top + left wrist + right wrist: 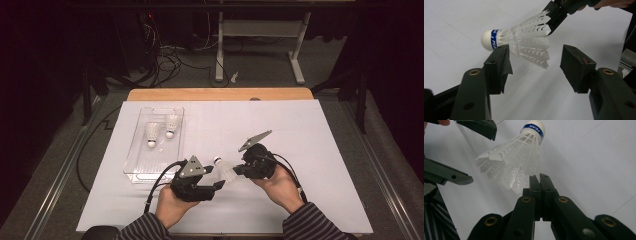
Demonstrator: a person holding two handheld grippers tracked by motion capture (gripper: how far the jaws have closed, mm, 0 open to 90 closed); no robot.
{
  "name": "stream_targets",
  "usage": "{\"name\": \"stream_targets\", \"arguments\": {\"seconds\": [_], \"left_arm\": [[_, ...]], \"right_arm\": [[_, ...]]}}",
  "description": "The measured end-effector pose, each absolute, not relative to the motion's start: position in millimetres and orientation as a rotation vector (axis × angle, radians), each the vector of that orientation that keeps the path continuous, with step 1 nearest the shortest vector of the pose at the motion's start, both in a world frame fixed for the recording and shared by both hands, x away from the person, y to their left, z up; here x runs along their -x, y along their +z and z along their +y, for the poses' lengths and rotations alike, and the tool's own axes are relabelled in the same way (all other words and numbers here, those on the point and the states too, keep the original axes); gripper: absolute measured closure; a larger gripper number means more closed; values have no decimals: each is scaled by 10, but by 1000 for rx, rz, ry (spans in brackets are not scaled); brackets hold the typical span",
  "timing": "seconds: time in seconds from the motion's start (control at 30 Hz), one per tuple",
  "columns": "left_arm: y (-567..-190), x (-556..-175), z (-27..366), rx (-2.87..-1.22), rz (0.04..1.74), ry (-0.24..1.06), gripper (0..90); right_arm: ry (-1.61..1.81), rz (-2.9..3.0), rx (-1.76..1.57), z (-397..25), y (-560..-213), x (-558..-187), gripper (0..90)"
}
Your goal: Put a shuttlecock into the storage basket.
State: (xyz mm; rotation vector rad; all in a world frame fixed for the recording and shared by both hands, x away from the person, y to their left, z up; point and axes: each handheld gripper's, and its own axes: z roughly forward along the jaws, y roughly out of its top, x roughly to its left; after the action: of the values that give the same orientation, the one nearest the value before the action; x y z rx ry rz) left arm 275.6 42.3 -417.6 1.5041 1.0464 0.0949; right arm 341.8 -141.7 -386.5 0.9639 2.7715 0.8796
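Note:
A white shuttlecock (223, 169) with a blue band round its cork hangs above the white table sheet between my two hands. My right gripper (238, 169) is shut on the rim of its skirt; in the right gripper view the jaws pinch the skirt edge (530, 173) with the cork pointing away. My left gripper (217, 184) is open, its jaws standing either side of the shuttlecock (524, 41) in the left gripper view, apart from it. The left gripper's fingers (477, 127) show at the upper left of the right gripper view.
A clear plastic tray (140, 160) lies on the left of the sheet with two more shuttlecocks (152, 134) (171, 125) in its far end. Beyond the table's wooden far edge (220, 94) stand cables and a white desk frame (260, 45).

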Motion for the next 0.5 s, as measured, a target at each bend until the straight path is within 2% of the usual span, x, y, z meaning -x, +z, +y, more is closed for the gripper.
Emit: {"name": "stream_targets", "arguments": {"seconds": [0.5], "left_arm": [[-4198,-2807,402,-1502,1089,102,461]], "right_arm": [[878,2779,-950,-1363,-3860,-3405,900]]}}
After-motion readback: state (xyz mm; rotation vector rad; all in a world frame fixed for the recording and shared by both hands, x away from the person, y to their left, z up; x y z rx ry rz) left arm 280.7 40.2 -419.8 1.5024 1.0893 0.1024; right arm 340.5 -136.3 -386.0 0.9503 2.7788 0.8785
